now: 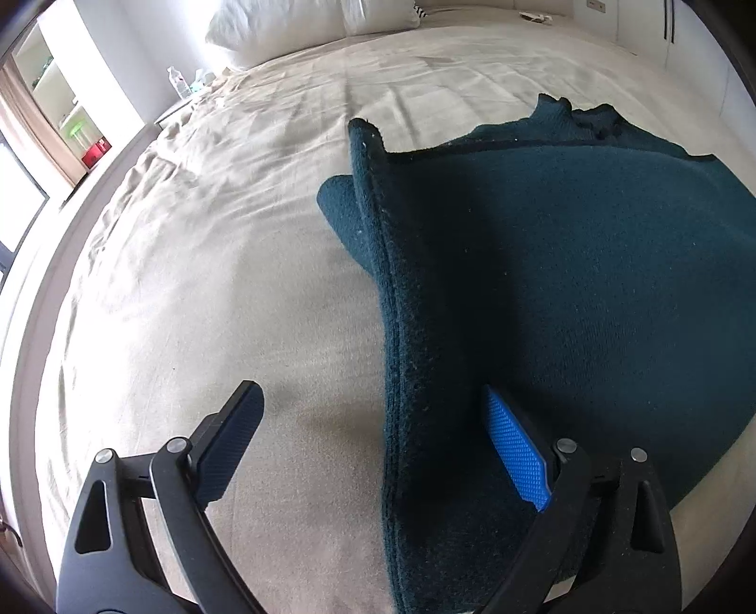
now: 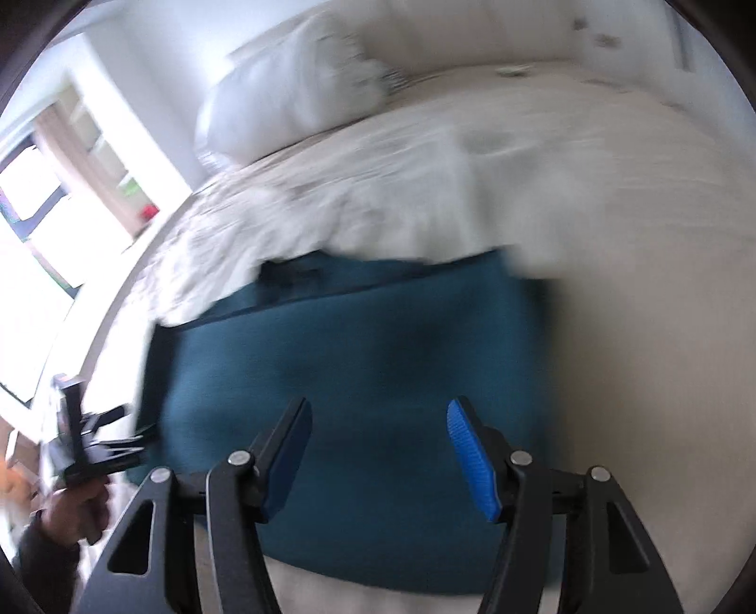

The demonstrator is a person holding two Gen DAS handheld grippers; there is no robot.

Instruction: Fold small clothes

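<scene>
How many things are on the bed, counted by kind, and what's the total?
Dark teal garment: 1
White pillows: at least 1; the blurred right wrist view can't settle more
Total on the bed: 2 at minimum

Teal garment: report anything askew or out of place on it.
The teal garment is only partly squared. At its far end a bunched bit sticks up past the black seam, and a flap pokes out from under its left edge onto the beige bedsheet. No damage shows.

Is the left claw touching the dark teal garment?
Cannot tell. In the left wrist view the open left claw straddles the garment's edge; no contact or gap shows plainly.
</scene>
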